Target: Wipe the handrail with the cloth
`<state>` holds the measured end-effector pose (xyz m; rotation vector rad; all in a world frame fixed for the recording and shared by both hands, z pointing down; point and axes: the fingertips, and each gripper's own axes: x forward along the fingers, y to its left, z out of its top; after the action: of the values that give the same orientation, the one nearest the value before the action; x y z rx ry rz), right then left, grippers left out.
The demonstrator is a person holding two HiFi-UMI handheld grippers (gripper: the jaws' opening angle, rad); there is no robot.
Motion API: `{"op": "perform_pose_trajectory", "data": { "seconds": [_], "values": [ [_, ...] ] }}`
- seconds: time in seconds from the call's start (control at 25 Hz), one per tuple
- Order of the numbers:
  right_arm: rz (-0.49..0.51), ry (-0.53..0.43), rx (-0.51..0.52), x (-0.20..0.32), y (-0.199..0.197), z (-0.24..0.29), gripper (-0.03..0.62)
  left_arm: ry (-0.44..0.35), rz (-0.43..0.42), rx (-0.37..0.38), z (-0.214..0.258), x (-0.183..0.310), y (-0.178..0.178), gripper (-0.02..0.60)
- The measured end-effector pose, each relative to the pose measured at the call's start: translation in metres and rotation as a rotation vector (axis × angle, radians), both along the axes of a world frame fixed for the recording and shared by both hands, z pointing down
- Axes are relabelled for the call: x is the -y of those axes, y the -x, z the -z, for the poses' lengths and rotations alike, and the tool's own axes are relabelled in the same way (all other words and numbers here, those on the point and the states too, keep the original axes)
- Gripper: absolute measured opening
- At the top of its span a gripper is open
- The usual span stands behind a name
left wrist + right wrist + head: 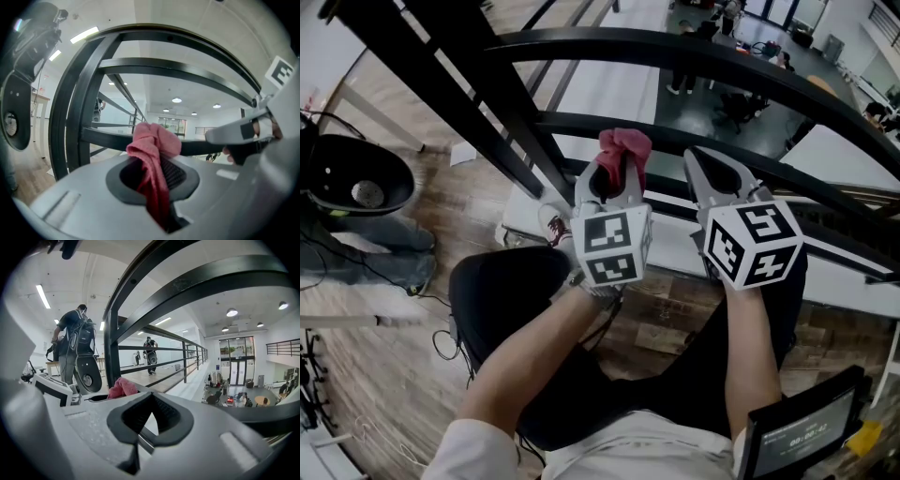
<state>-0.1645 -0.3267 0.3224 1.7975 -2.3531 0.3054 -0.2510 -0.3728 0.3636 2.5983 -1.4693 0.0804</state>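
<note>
A pink-red cloth (624, 154) sticks up out of my left gripper (613, 176), which is shut on it. In the left gripper view the cloth (153, 146) bunches above the jaws, in front of a low black bar (105, 138); I cannot tell whether they touch. The black handrail (675, 49) arcs across above both grippers, with a second bar (581, 125) under it. My right gripper (716, 174) hangs beside the left one, jaws shut and holding nothing. The right gripper view looks along its closed jaws (149, 417) past the cloth (122, 387) to the handrail (211, 280).
A thick black post (450, 84) slants at the left. Beyond the railing the floor drops to a lower hall (741, 84) with people. A black device (347, 173) sits at left, a screen (806, 433) at lower right. Two people (75, 336) stand along the railing.
</note>
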Motion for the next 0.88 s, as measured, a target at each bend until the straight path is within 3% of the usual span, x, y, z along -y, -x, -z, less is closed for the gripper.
{"op": "perform_pose_trajectory", "data": {
  "seconds": [0.64, 0.88],
  "values": [
    [-0.079, 0.005, 0.013, -0.014, -0.042, 0.000, 0.002, 0.022, -0.120, 0.021, -0.005, -0.024, -0.040, 0.041],
    [-0.091, 0.016, 0.007, -0.018, -0.050, 0.000, 0.002, 0.025, -0.124, 0.010, -0.004, -0.026, -0.047, 0.041]
  ]
}}
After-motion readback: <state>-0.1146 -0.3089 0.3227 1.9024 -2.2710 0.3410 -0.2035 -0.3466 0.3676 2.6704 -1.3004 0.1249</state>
